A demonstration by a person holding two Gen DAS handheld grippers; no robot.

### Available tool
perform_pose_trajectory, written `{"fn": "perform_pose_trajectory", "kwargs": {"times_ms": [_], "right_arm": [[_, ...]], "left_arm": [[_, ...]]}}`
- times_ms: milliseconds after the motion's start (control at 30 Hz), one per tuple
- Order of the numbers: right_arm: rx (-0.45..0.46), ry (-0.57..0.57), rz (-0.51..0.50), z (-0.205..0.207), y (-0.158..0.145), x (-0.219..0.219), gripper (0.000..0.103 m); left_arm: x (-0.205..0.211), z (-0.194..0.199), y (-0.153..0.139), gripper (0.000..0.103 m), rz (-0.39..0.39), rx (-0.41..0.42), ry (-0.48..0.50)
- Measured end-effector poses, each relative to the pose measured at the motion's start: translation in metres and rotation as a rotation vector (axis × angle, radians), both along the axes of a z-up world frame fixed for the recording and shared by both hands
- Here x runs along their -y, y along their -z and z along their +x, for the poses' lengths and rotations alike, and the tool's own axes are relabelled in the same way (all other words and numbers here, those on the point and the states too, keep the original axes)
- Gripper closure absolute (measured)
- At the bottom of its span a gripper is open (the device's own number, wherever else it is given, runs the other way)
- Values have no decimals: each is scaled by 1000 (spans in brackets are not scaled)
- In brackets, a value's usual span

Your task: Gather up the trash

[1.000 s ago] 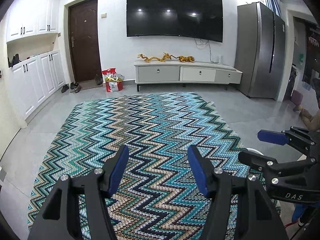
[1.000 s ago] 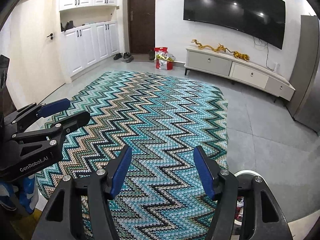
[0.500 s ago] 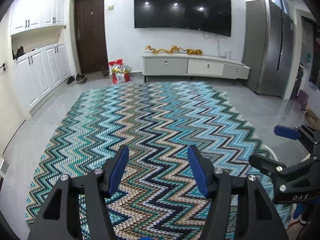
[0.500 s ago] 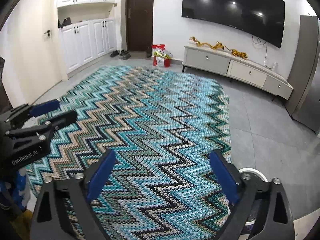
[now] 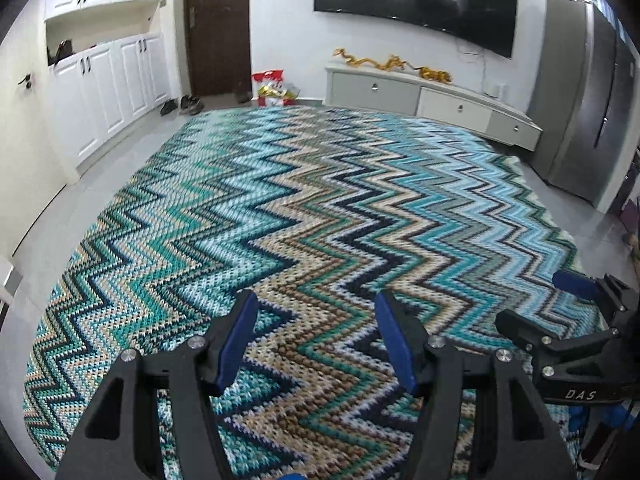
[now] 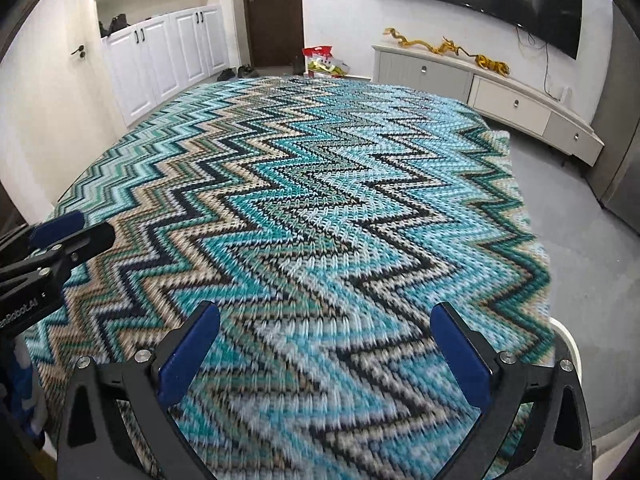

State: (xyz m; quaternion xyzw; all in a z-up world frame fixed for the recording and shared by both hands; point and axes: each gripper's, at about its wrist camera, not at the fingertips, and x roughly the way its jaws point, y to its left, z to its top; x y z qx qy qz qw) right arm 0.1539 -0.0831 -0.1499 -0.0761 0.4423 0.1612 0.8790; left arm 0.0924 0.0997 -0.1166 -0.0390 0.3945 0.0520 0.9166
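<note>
My left gripper (image 5: 316,312) hangs open over the near end of a blue, teal and beige zigzag rug (image 5: 320,208), with nothing between its blue pads. My right gripper (image 6: 324,320) is open wide above the same rug (image 6: 320,184), its pads also bare. Each gripper shows in the other's view: the right gripper (image 5: 560,320) at the right edge, the left gripper (image 6: 60,240) at the left edge. A white round container rim (image 6: 566,340) peeks out at the rug's near right corner. No loose trash shows on the rug.
A red bag (image 5: 272,88) with packets stands by the dark door (image 5: 218,28). A low TV cabinet (image 5: 432,96) lines the far wall and white cupboards (image 5: 108,80) the left. A grey fridge (image 5: 580,92) is at the right. A blue-and-white item (image 6: 20,392) sits at the lower left, unclear.
Both grippers have sunk toward the rug and tipped further down. The right gripper's jaws have spread much wider; the left jaws kept their gap.
</note>
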Motion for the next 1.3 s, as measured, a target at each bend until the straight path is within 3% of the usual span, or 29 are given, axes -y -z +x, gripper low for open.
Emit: {"fn": "perform_pose_trajectory", "kwargs": {"times_ms": [67, 567, 1300], "right_arm": [[-37, 4, -33, 6, 9, -5, 0], [-33, 4, -33, 7, 9, -7, 0], [-34, 3, -34, 7, 9, -8, 0]], "left_arm": [[-2, 5, 4, 44, 9, -9, -13], [-3, 28, 22, 44, -41, -71, -5], [7, 33, 26, 44, 1, -87, -7]]}}
